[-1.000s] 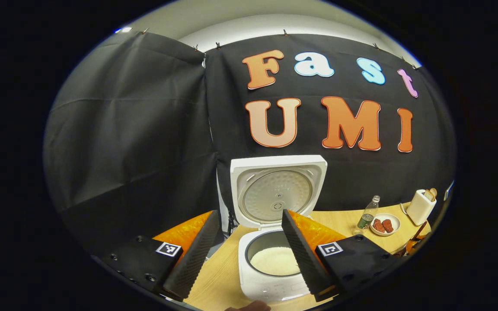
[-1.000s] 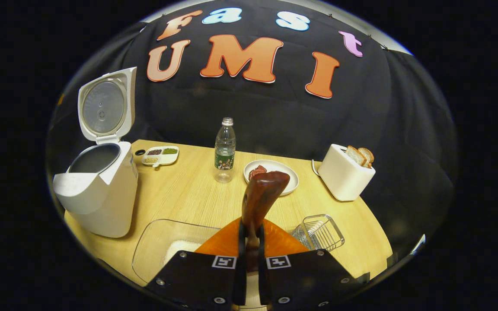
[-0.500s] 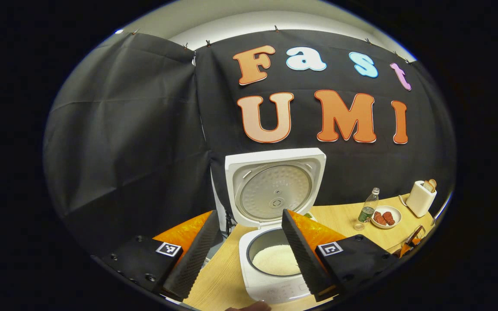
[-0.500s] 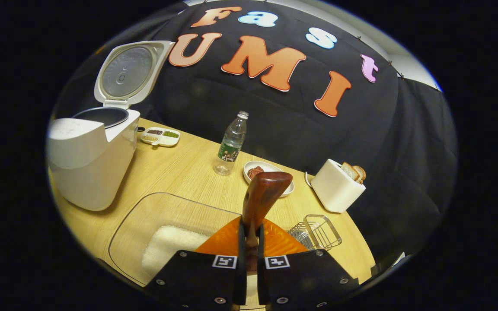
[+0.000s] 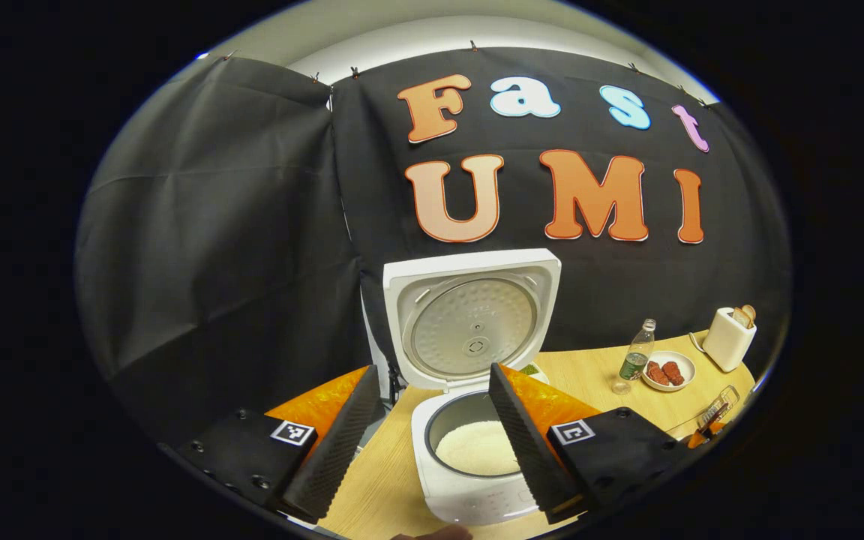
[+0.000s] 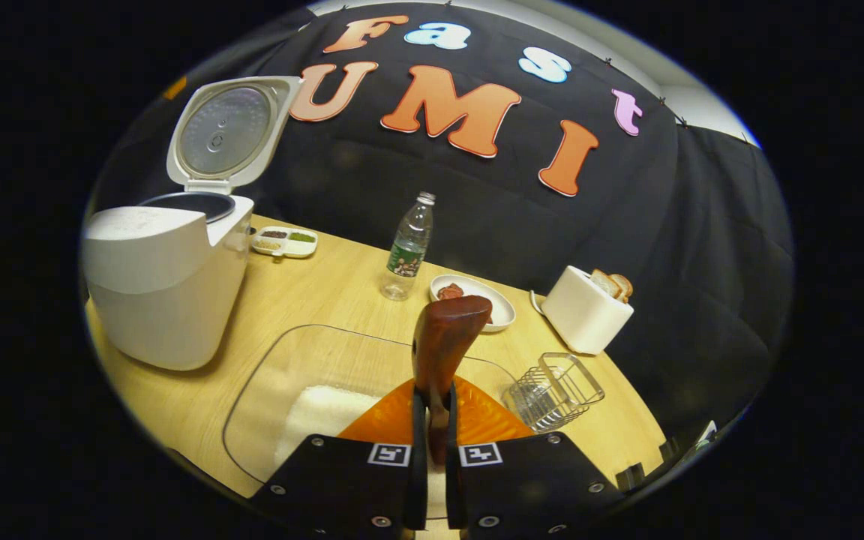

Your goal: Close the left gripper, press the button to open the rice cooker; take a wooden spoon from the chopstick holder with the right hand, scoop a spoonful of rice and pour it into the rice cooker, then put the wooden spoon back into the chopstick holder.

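Left gripper hangs with fingers spread apart; I see the rice cooker between them, lid up. Right gripper clamps the wooden spoon upright over the glass rice dish, chopstick holder at four o'clock.

clear plastic water bottle upright at 12 o'clock | white plate of red food just beside it | white toaster with bread at 2 o'clock | small white divided dish at 10 o'clock
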`<state>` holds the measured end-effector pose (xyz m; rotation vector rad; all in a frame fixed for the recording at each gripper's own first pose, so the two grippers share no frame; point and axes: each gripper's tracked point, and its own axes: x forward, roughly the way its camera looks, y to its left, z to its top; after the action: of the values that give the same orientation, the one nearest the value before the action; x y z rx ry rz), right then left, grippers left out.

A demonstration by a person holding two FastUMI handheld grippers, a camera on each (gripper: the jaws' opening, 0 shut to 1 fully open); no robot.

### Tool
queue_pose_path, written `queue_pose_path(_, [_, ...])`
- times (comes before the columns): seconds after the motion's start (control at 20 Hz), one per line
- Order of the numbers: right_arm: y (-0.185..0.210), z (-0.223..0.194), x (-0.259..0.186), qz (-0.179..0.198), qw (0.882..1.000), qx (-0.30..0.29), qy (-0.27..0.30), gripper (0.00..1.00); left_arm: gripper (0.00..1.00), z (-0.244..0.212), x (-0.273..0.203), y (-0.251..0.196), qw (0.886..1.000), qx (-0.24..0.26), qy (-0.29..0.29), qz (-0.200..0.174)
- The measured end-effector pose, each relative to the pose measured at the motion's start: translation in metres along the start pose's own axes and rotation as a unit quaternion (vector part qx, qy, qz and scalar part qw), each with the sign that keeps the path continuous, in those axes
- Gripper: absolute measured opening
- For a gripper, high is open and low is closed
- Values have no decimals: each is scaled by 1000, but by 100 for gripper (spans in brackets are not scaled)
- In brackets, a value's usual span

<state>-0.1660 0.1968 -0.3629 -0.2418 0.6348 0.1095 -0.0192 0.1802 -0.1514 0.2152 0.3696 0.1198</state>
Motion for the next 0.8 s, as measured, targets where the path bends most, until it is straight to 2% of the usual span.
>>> queue_pose_path(0.25, [26, 7, -8, 49, 995, 84, 19, 10, 99, -7, -2, 6, 1000, 4, 9, 4])
queue_pose_path(0.5, [46, 9, -12, 101, 974, 190, 76, 10, 99, -10, -3, 14, 1000, 4, 13, 10])
queue_pose_path(0.65, [46, 4, -10, 119, 951, 257, 121, 10, 99, -10, -3, 16, 1000, 5, 12, 12])
queue_pose_path(0.8, [35, -4, -7, 129, 913, 351, 165, 10, 99, -11, 3, 20, 1000, 7, 11, 12])
